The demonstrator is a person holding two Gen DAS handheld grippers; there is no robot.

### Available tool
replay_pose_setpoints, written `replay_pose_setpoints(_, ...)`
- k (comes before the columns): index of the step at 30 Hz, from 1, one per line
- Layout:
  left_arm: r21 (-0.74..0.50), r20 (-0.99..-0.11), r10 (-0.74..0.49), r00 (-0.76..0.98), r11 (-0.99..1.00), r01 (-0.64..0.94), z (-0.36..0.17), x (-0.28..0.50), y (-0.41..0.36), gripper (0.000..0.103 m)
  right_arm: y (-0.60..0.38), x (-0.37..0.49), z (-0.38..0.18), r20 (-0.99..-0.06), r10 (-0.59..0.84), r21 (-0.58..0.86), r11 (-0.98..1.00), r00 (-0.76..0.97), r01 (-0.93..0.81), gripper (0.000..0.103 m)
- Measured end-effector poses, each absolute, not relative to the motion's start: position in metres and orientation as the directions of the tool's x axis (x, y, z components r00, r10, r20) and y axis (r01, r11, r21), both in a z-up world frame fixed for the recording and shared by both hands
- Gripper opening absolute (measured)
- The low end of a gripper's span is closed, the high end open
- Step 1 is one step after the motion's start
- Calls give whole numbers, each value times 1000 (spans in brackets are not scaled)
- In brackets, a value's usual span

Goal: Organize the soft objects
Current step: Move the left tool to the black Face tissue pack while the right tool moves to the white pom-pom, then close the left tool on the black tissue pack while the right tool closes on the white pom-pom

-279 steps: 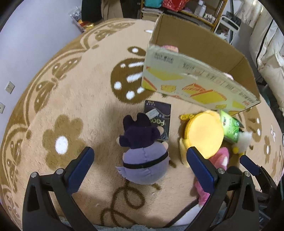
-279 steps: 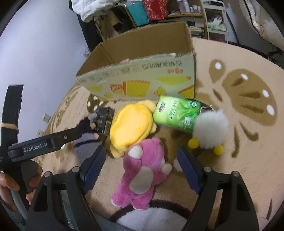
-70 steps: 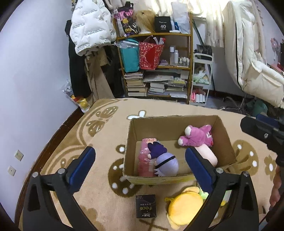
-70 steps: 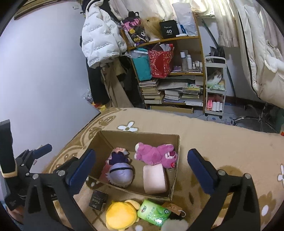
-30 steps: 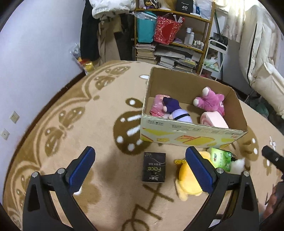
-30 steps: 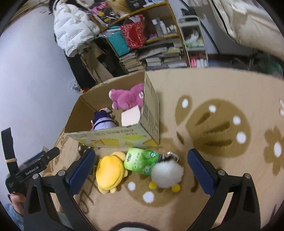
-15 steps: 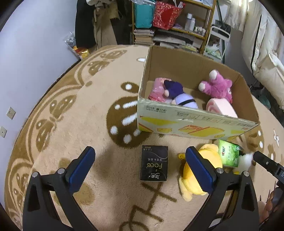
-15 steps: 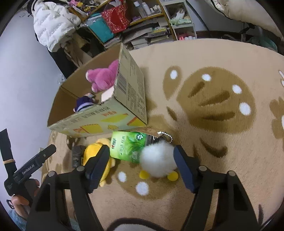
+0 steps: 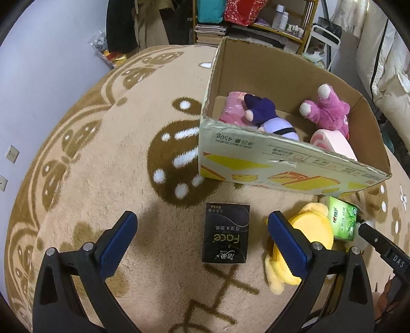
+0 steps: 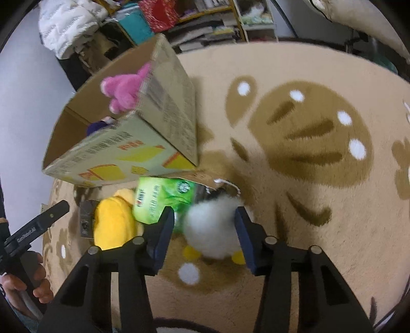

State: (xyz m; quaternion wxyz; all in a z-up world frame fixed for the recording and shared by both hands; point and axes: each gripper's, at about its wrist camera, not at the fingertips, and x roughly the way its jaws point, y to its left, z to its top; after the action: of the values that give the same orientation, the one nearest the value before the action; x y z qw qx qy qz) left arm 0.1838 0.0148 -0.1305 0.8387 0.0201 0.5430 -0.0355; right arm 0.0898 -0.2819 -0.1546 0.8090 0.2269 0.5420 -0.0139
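Note:
A cardboard box (image 9: 287,169) on the rug holds a pink plush bear (image 9: 325,110), a purple doll (image 9: 266,115) and pink soft packs (image 9: 333,143). My left gripper (image 9: 202,230) is open and empty above a black tissue pack (image 9: 225,235), with a yellow plush (image 9: 307,230) at its right finger. My right gripper (image 10: 203,220) is open, its fingers on either side of a white fluffy plush (image 10: 212,228) with yellow feet, not squeezing it. A green tissue pack (image 10: 161,199) and the yellow plush (image 10: 112,225) lie left of it. The box (image 10: 123,158) stands behind.
The round tan rug (image 9: 102,158) with brown patterns spreads to the left and front. A cluttered shelf (image 9: 256,23) stands behind the box. The wall (image 9: 38,64) is at the left. A hand holding the left gripper (image 10: 28,258) shows in the right wrist view.
Both grippers have come down from above the box to the rug. My right gripper has narrowed and moved in around the white fluffy plush. My left gripper has neared the black pack.

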Motion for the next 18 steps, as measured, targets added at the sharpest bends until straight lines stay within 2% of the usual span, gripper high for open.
replay_pose_setpoints(7, 4, -927, -29, 373, 996, 88, -144, 187, 13, 101, -291, 93, -167, -892, 252, 375, 875, 375, 305, 51)
replay_pose_setpoints(9, -6, -931, -40, 363, 996, 92, -147, 188, 13, 101, -290, 94, -171, -895, 258, 374, 877, 363, 300, 45)
replay_pose_setpoints(18, 6, -942, -32, 334, 994, 111, -159, 190, 9, 100, -288, 99, -175, -894, 259, 372, 884, 365, 283, 45)
